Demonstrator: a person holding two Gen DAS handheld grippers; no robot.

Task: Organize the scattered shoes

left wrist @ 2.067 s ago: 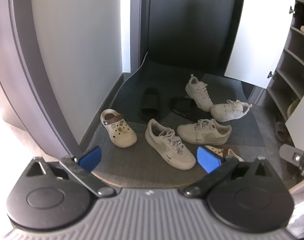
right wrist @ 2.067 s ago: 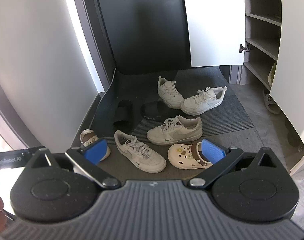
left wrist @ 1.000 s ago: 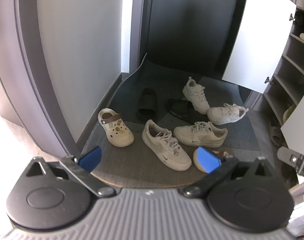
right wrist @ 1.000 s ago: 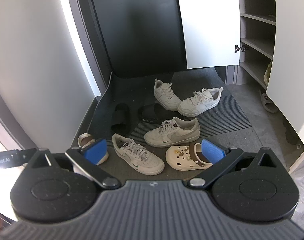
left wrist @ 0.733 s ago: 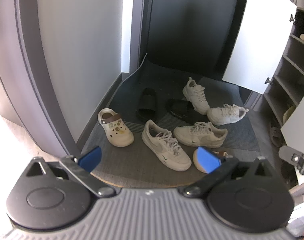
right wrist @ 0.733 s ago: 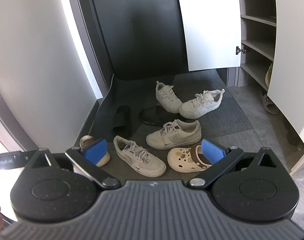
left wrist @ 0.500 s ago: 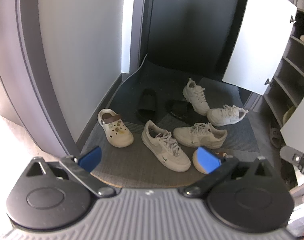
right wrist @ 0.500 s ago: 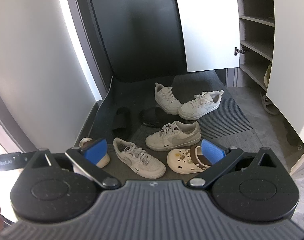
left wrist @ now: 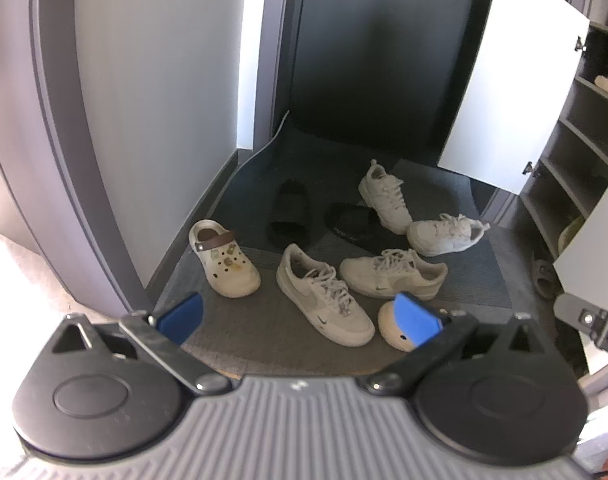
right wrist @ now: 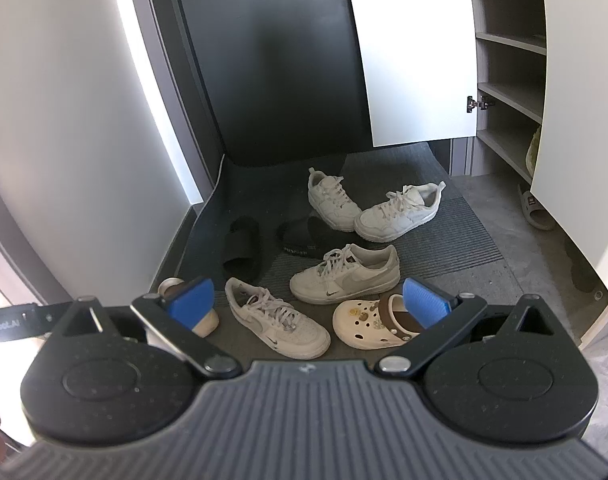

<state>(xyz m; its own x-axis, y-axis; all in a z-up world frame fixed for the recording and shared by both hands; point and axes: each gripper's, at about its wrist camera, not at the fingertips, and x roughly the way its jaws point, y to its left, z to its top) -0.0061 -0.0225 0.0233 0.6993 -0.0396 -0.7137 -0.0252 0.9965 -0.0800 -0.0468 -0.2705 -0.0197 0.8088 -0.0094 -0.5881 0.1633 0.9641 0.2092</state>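
Shoes lie scattered on a dark entry mat [left wrist: 263, 336]. A cream clog [left wrist: 223, 258] lies at the left, its mate [right wrist: 368, 322] at the right front. Two grey-white sneakers [left wrist: 322, 294] [left wrist: 392, 274] lie mid-mat. Behind them are two black slides [left wrist: 289, 212] [left wrist: 356, 226] and two white sneakers [left wrist: 386, 196] [left wrist: 444, 232]. My left gripper [left wrist: 299, 314] hangs open above the mat's near edge, holding nothing. My right gripper [right wrist: 308, 300] is also open and empty, high over the front sneaker [right wrist: 275, 322].
An open shoe cabinet with grey shelves [right wrist: 504, 92] stands at the right, its white door [right wrist: 416, 52] swung out over the mat. A beige slipper [right wrist: 536, 208] lies on the floor by it. A dark door [right wrist: 271, 60] is behind, a white wall [left wrist: 155, 72] at the left.
Both grippers have drawn back and risen slightly, so the shoes look a little smaller and lower. No shoe has moved. Both grippers stay open.
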